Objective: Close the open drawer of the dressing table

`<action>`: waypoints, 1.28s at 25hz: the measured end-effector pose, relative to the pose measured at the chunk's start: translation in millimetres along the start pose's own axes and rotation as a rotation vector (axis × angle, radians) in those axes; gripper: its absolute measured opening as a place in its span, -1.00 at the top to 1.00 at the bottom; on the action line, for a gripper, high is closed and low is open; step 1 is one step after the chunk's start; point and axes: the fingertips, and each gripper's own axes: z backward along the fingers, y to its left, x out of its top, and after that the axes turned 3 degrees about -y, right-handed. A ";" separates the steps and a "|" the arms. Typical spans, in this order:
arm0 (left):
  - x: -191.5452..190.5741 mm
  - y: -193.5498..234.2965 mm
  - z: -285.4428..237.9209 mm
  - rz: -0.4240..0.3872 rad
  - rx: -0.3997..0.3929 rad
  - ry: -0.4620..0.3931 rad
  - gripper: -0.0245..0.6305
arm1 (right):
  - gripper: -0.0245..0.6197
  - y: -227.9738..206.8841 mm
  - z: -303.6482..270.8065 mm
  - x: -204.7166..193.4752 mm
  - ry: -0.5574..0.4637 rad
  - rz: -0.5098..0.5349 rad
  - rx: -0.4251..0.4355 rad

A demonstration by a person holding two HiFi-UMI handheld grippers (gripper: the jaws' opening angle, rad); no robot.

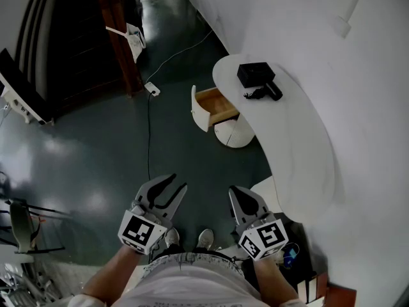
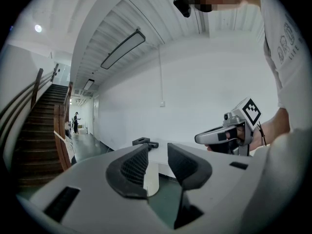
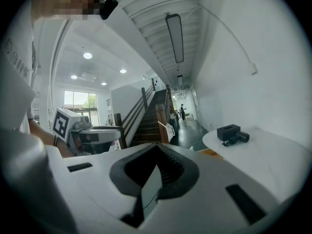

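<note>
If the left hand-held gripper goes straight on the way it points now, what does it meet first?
Most likely the dressing table. Between the open jaws of the left hand-held gripper, a white upright part shows under its top, either the drawer front or the pedestal. Nothing seems nearer.

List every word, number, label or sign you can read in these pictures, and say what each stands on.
No text can be read.
Print on the shirt: too blurred to read.
On the left gripper and right gripper: square markers only, no letters.
On the box: no label shows.
</note>
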 end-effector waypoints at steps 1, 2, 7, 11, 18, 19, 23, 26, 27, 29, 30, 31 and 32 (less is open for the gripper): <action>0.1 -0.5 -0.3 -0.001 0.000 0.000 0.50 | 0.90 -0.3 0.4 -0.3 0.001 0.000 0.001; 0.2 -1.1 -0.8 -0.004 0.000 0.001 0.49 | 0.90 -0.8 1.1 -0.8 0.003 -0.001 0.002; -1.7 -2.0 -2.6 -0.004 0.011 0.003 0.42 | 0.90 -4.9 2.8 -2.9 0.004 -0.003 -0.001; -4.1 -1.6 -3.2 0.002 0.027 0.003 0.37 | 0.90 -8.8 4.6 -3.7 0.002 -0.006 -0.005; -8.7 -4.0 -7.7 0.026 0.063 0.019 0.30 | 0.90 -20.9 10.7 -5.4 0.004 -0.011 -0.007; -8.8 -4.7 -8.1 0.027 0.067 0.019 0.29 | 0.90 -22.2 11.5 -5.3 0.004 -0.011 -0.006; -9.3 -7.5 -13.6 0.026 0.086 0.020 0.28 | 0.90 -30.9 13.7 -5.3 -0.001 -0.012 0.001; -11.5 -10.5 -19.6 0.029 0.103 0.019 0.28 | 0.90 -38.7 16.6 -7.2 -0.002 -0.013 0.011; -11.3 -11.7 -21.4 0.032 0.109 0.019 0.28 | 0.90 -41.1 18.0 -7.6 -0.001 -0.014 0.014; -10.0 -14.2 -25.8 0.034 0.117 0.018 0.28 | 0.90 -46.8 20.6 -7.9 -0.002 -0.016 0.018; -9.5 -15.3 -28.4 0.033 0.119 0.017 0.28 | 0.90 -50.3 21.5 -7.9 -0.003 -0.018 0.020; -9.4 -16.2 -31.2 0.031 0.121 0.017 0.28 | 0.90 -54.2 22.0 -8.2 -0.004 -0.020 0.021; -9.6 -17.2 -34.1 0.030 0.122 0.017 0.28 | 0.90 -58.4 22.4 -8.7 -0.004 -0.022 0.022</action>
